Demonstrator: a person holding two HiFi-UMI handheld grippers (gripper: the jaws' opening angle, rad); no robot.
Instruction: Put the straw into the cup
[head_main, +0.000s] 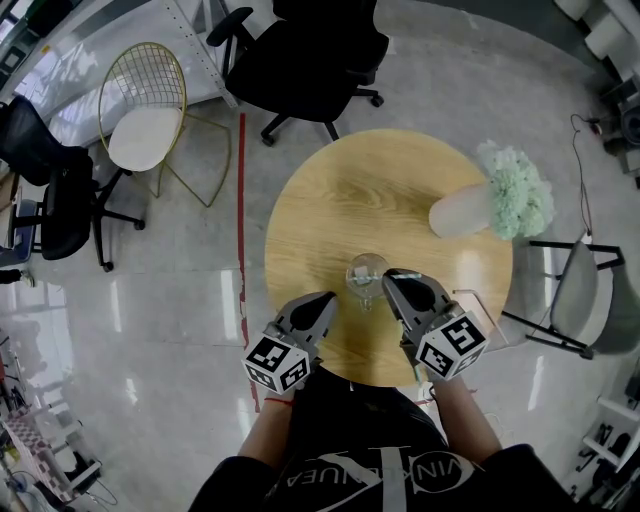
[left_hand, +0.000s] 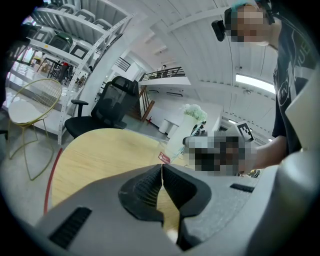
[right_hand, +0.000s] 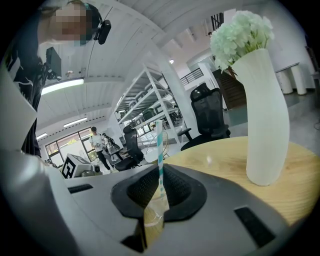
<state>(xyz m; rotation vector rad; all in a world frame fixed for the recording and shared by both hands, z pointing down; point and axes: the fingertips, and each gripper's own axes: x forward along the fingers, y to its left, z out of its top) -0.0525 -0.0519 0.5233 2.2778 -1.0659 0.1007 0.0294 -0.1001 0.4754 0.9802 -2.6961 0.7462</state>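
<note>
Round wooden table (head_main: 330, 200). A clear cup (head_main: 365, 275) stands upright at the near middle of it. In the head view the cup's inside can't be made out beyond glare.

Right gripper (head_main: 388, 276) has its tips right at the cup's right rim. In the right gripper view, the right gripper (right_hand: 160, 172) is clenched on a teal-and-white striped straw (right_hand: 159, 145). The straw is upright, its top sticking up above the pads. The cup (right_hand: 154, 211) shows through the gap under the jaws, directly below the straw's lower end. Can't tell if that end is inside the cup.

Left gripper (head_main: 328, 298) sits just left of the cup, near edge of the table, not touching it. In the left gripper view, the left gripper (left_hand: 162, 167) has its jaws pressed together with nothing between them. The cup (left_hand: 170, 150), with a small red label, is just beyond the tips.

A white vase (head_main: 458, 212) stands at the far right of the table, well apart from the cup. It is upright (right_hand: 262, 120) and holds pale green flowers (right_hand: 240, 32).

On the floor there is a black office chair (head_main: 310, 50) far of the table and a gold wire chair (head_main: 145, 110) far left. A red floor line (head_main: 243, 230) runs along the table's left side.
</note>
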